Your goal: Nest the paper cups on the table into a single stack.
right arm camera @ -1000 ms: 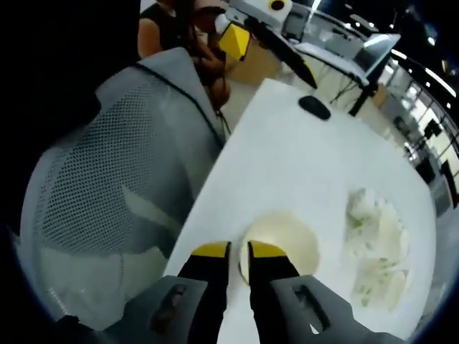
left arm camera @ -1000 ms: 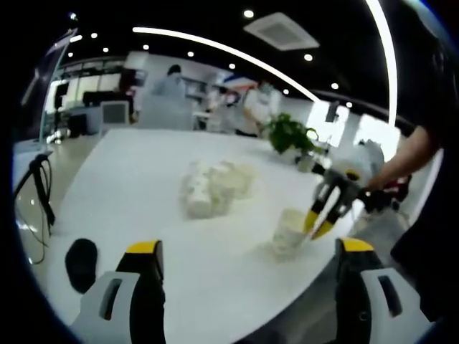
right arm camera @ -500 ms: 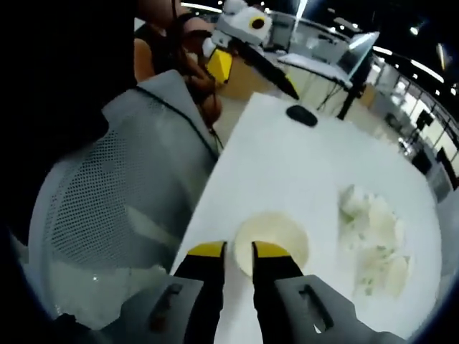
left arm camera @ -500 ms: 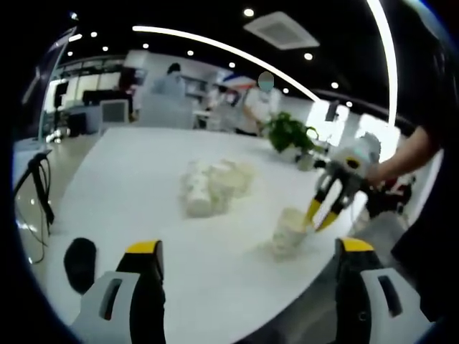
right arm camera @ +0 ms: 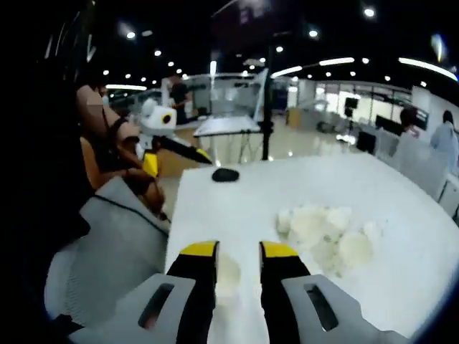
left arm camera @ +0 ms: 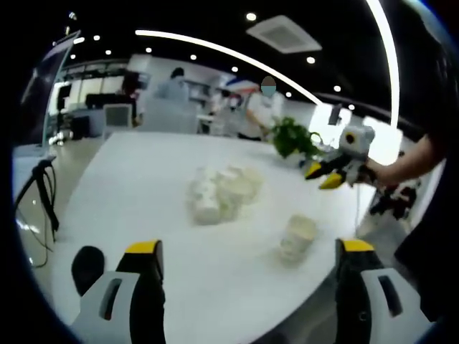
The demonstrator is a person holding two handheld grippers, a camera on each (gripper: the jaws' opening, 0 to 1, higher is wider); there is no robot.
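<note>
A white table (left arm camera: 129,186) carries a pile of paper cups (left arm camera: 219,190) mid-surface; one upright cup (left arm camera: 297,236) stands apart near its edge. The left gripper (left arm camera: 247,247) is spread wide, empty. The right gripper (right arm camera: 238,251) is released, slightly parted, above that cup.

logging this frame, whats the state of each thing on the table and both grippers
single paper cup: upright near the table edge, mouth up, free of both grippers
pile of paper cups: loose heap at mid-table, not stacked
left gripper: open, empty, over the table
right gripper: jaws a narrow gap apart, empty, raised
black mouse: lying on the table
</note>
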